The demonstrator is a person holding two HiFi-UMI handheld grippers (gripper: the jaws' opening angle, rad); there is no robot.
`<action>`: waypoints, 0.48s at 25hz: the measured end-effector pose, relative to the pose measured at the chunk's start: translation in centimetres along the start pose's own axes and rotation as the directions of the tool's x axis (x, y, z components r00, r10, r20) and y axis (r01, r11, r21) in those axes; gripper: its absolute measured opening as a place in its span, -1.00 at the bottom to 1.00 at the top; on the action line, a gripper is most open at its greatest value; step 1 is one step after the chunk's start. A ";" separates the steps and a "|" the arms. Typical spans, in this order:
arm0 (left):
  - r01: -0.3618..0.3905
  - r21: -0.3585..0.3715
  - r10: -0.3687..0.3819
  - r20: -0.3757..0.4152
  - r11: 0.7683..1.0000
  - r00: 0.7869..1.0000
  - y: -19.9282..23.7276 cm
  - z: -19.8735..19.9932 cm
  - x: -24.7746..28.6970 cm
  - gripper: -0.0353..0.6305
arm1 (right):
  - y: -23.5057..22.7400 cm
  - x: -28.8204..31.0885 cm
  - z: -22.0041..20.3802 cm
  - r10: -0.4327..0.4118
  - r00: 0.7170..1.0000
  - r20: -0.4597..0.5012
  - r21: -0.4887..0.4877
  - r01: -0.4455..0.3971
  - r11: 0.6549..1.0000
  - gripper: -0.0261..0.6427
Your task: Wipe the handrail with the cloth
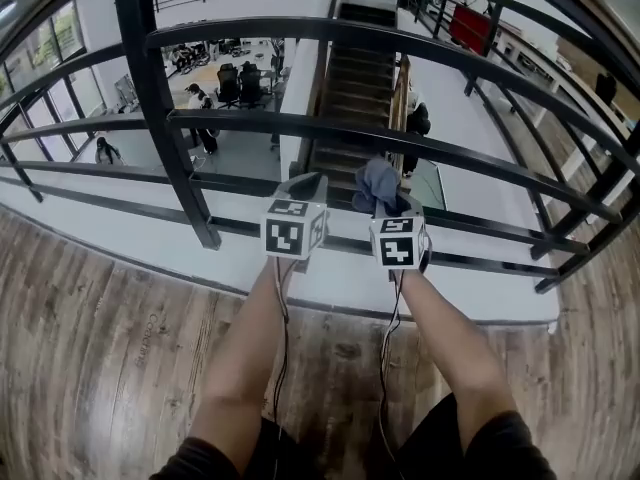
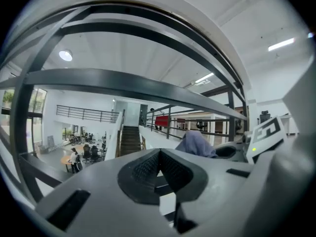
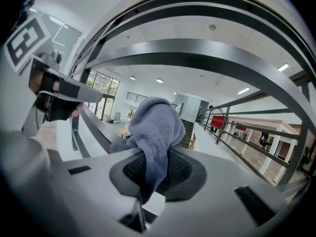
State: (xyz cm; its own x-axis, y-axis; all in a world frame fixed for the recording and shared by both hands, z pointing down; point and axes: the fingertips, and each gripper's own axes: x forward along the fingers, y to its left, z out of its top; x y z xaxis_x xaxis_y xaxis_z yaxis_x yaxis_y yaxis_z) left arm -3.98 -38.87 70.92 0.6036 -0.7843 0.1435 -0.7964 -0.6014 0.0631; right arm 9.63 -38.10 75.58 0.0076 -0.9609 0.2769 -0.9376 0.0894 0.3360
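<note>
Cloth (image 3: 157, 127) pinched in right gripper (image 3: 154, 171): jaws closed on a fold of it, the rest bunched up ahead of the pads. Grey-blue, terry-like, soft. It will likely drag and fold under pressure rather than slide flat.

Left gripper (image 2: 159, 168): jaws together, nothing between them. It hangs just beside the right one, idle.

Head view: both grippers held out at the railing. Cloth sits well below the handrail (image 1: 300, 31) and close to the middle bar (image 1: 250, 123). Whether it touches that bar cannot be settled from any view. Right gripper view shows the bars arching above the cloth with air between.

Step in hand, as I judge it: approach. Cloth is gripped, wiping of the top rail not yet begun.

Next move calls for:
- raising the right gripper until the bunched cloth rests on the handrail's upper face
- light pressure, then a run along the bar, starting near the post (image 1: 150, 98) or ending there
- a firm grip throughout, since only a fold is held

Risk: cloth slipping free and dropping over the edge
</note>
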 end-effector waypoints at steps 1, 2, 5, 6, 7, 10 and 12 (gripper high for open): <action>0.026 0.000 -0.026 -0.003 1.000 1.000 -1.3 -0.2 0.6 -0.88 | -0.9 -0.2 -0.4 -0.009 1.000 0.001 0.002 0.009 1.000 -0.75; 0.047 0.002 -0.047 -0.007 0.999 0.999 -2.5 -0.3 1.1 -0.88 | -1.9 -0.4 -0.8 -0.018 1.000 0.003 0.003 0.018 1.000 -0.75; 0.079 0.015 -0.078 -0.009 0.997 0.997 -5.8 -0.3 2.4 -0.88 | -4.7 -1.5 -2.0 -0.045 0.999 -0.007 0.027 0.045 0.999 -0.75; 0.087 0.018 -0.087 -0.007 0.996 0.996 -6.9 -0.2 2.7 -0.88 | -5.7 -1.9 -2.5 -0.052 0.999 -0.016 0.035 0.053 0.998 -0.75; 0.094 0.021 -0.094 -0.007 0.995 0.996 -8.0 -0.1 3.1 -0.88 | -6.7 -2.2 -3.1 -0.058 0.998 -0.025 0.040 0.059 0.997 -0.75; 0.116 0.035 -0.116 -0.013 0.993 0.993 -11.1 -0.5 4.5 -0.88 | -9.8 -2.9 -4.5 -0.077 0.997 -0.027 0.047 0.078 0.996 -0.75; 0.135 0.033 -0.135 -0.016 0.990 0.991 -12.9 -0.8 5.4 -0.88 | -12.3 -3.6 -5.6 -0.111 0.994 -0.017 0.046 0.112 0.993 -0.75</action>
State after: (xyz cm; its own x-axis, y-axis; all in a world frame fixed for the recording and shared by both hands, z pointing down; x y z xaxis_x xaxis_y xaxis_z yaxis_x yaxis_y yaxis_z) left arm 9.54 -35.18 71.70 0.7048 -0.6934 0.1498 -0.7058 -0.7067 0.0490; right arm 23.11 -34.29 75.48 0.1174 -0.9602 0.2534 -0.9458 -0.0303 0.3235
